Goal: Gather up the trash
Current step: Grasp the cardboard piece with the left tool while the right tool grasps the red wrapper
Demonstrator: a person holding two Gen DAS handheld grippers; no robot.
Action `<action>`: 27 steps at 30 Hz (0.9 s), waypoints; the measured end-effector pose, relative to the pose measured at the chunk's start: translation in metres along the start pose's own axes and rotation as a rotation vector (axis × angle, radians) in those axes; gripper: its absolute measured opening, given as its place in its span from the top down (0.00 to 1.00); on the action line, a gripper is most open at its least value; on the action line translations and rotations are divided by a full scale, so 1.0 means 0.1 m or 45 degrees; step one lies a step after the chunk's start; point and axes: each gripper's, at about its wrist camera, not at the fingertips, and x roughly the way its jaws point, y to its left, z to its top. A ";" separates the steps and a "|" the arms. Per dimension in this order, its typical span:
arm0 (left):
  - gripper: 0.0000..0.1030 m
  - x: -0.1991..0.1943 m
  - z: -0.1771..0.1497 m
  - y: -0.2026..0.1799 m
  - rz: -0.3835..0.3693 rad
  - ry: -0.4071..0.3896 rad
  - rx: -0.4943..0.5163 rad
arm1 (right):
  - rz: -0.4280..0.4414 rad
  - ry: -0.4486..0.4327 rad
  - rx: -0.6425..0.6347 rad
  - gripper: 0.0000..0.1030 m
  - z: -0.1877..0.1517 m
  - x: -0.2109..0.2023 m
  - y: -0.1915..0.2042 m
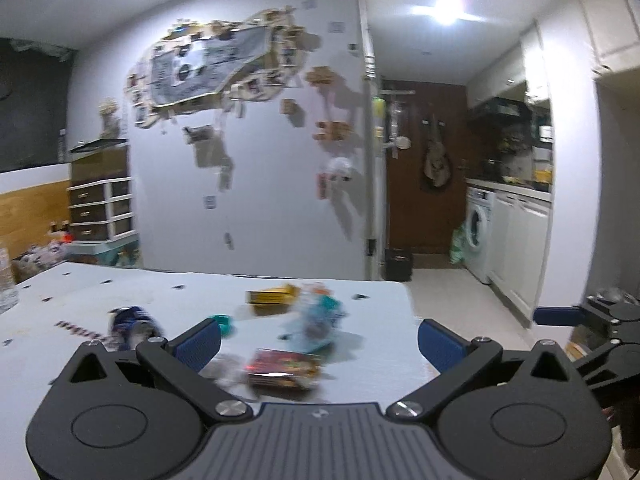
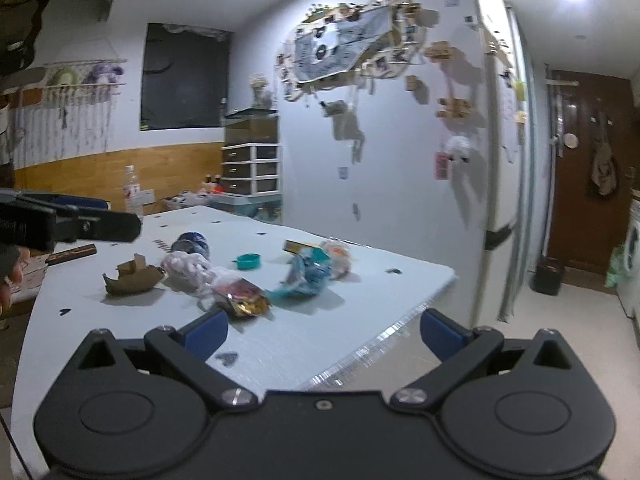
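Trash lies on the white table (image 2: pixel 280 344). In the right wrist view: a red and gold snack wrapper (image 2: pixel 242 298), a crumpled blue plastic bag (image 2: pixel 308 276), a teal cap (image 2: pixel 248 261), a yellow box (image 2: pixel 298 246), torn brown cardboard (image 2: pixel 132 278), a white crumpled wrap (image 2: pixel 186 266) and a blue can (image 2: pixel 192 243). In the left wrist view the wrapper (image 1: pixel 284 370), bag (image 1: pixel 316 320), box (image 1: pixel 272 296), cap (image 1: pixel 222 320) and can (image 1: pixel 132 322) show blurred. My left gripper (image 1: pixel 318 344) is open and empty above the wrapper. My right gripper (image 2: pixel 324 330) is open and empty near the table's front edge.
A clear bottle (image 2: pixel 131 194) stands at the table's far side. A drawer unit (image 2: pixel 250 168) stands by the decorated wall. The table's right edge (image 2: pixel 400 320) drops to the floor. A dark bin (image 2: pixel 548 276) stands by the brown door. A washing machine (image 1: pixel 478 232) is at the right.
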 end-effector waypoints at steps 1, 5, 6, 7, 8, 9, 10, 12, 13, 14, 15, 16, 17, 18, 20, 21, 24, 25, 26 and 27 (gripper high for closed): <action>0.00 0.02 0.00 0.11 0.017 -0.001 -0.008 | 0.010 -0.003 -0.008 0.00 0.01 0.05 0.02; 0.00 0.07 -0.02 0.54 0.082 0.001 -0.026 | 0.039 0.007 -0.028 0.00 0.04 0.32 0.10; 0.00 0.10 -0.04 0.65 0.100 0.007 -0.029 | 0.048 0.009 -0.025 0.00 0.05 0.39 0.12; 0.00 0.12 -0.06 0.75 0.115 0.013 -0.031 | 0.064 0.019 -0.020 0.00 0.05 0.48 0.13; 0.00 0.15 -0.09 0.87 0.132 0.024 -0.036 | 0.077 0.029 -0.013 0.00 0.05 0.56 0.13; 0.00 0.17 -0.12 0.97 0.146 0.035 -0.044 | 0.093 0.038 -0.008 0.00 0.06 0.65 0.15; 0.00 0.20 -0.16 1.10 0.158 0.046 -0.056 | 0.106 0.047 -0.004 0.00 0.06 0.74 0.17; 0.00 0.28 -0.22 1.33 0.158 0.077 -0.090 | 0.120 0.061 0.002 0.00 0.07 0.91 0.21; 0.00 0.33 -0.25 1.43 0.154 0.092 -0.110 | 0.128 0.067 0.004 0.00 0.08 1.00 0.25; 0.00 0.39 -0.29 1.58 0.150 0.113 -0.145 | 0.130 0.072 0.006 0.00 0.08 1.08 0.28; 0.00 0.44 -0.32 1.68 0.149 0.134 -0.176 | 0.133 0.074 0.005 0.00 0.08 1.16 0.31; 0.00 0.49 -0.36 1.79 0.142 0.154 -0.209 | 0.140 0.071 0.000 0.00 0.08 1.23 0.34; 0.00 0.54 -0.41 1.90 0.132 0.168 -0.249 | 0.154 0.068 -0.011 0.00 0.08 1.29 0.36; 0.00 0.59 -0.45 2.00 0.125 0.179 -0.288 | 0.171 0.066 -0.025 0.00 0.08 1.36 0.39; 0.00 0.70 -0.56 2.21 0.104 0.204 -0.367 | 0.197 0.062 -0.035 0.00 0.07 1.47 0.42; 0.00 0.75 -0.60 2.28 0.095 0.215 -0.394 | 0.216 0.062 -0.035 0.00 0.08 1.52 0.43; 0.00 0.90 -0.71 2.47 0.049 0.240 -0.464 | 0.292 0.070 -0.045 0.00 0.07 1.67 0.45; 0.00 0.94 -0.74 2.52 0.027 0.251 -0.482 | 0.307 0.076 -0.054 0.00 0.07 1.71 0.45; 0.00 0.98 -0.76 2.54 -0.001 0.267 -0.491 | 0.319 0.085 -0.066 0.00 0.07 1.76 0.46; 0.00 1.02 -0.78 2.55 -0.025 0.281 -0.492 | 0.330 0.095 -0.079 0.00 0.07 1.80 0.47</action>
